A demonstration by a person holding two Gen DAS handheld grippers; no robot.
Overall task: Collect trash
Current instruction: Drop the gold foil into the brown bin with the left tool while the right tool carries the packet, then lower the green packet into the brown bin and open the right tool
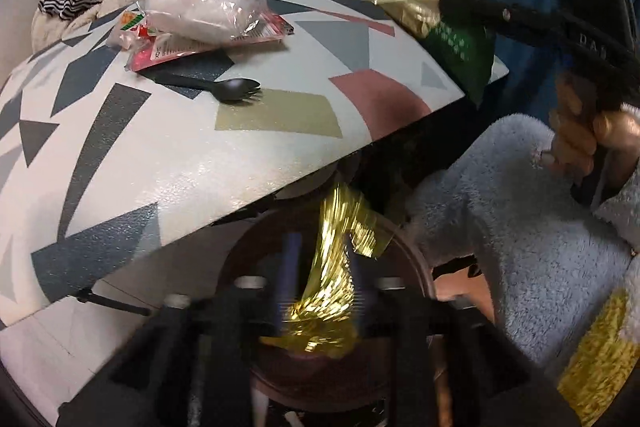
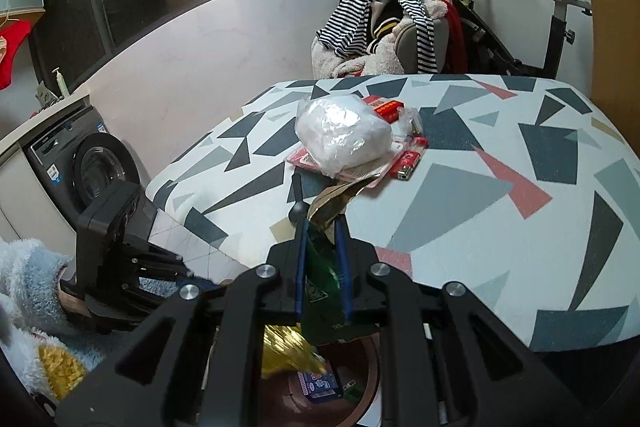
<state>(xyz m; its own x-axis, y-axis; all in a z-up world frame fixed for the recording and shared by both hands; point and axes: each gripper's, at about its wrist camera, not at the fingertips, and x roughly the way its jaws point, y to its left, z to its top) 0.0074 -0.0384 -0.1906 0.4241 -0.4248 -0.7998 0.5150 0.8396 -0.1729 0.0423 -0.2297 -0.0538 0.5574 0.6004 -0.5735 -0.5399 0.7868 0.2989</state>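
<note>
My right gripper (image 2: 323, 227) is shut on a green and gold snack bag (image 2: 323, 267), held at the table's near edge; the bag also shows in the left wrist view (image 1: 448, 27). My left gripper (image 1: 316, 287) is open above a brown bin (image 1: 412, 259). A gold foil wrapper (image 1: 336, 267) is between its fingers, blurred, over the bin. The bin also shows below the right gripper (image 2: 372, 359), holding wrappers. On the patterned table (image 1: 240, 155) lie a black spork (image 1: 236, 87), a clear plastic bag (image 1: 200, 5) and red packets (image 1: 160, 55).
A chair with striped clothes (image 2: 380, 27) and an exercise bike (image 2: 520, 27) stand behind the table. A washing machine (image 2: 92, 163) is at the left. A red lighter (image 2: 408, 163) lies by the packets. A fluffy blue sleeve (image 1: 520, 207) is beside the bin.
</note>
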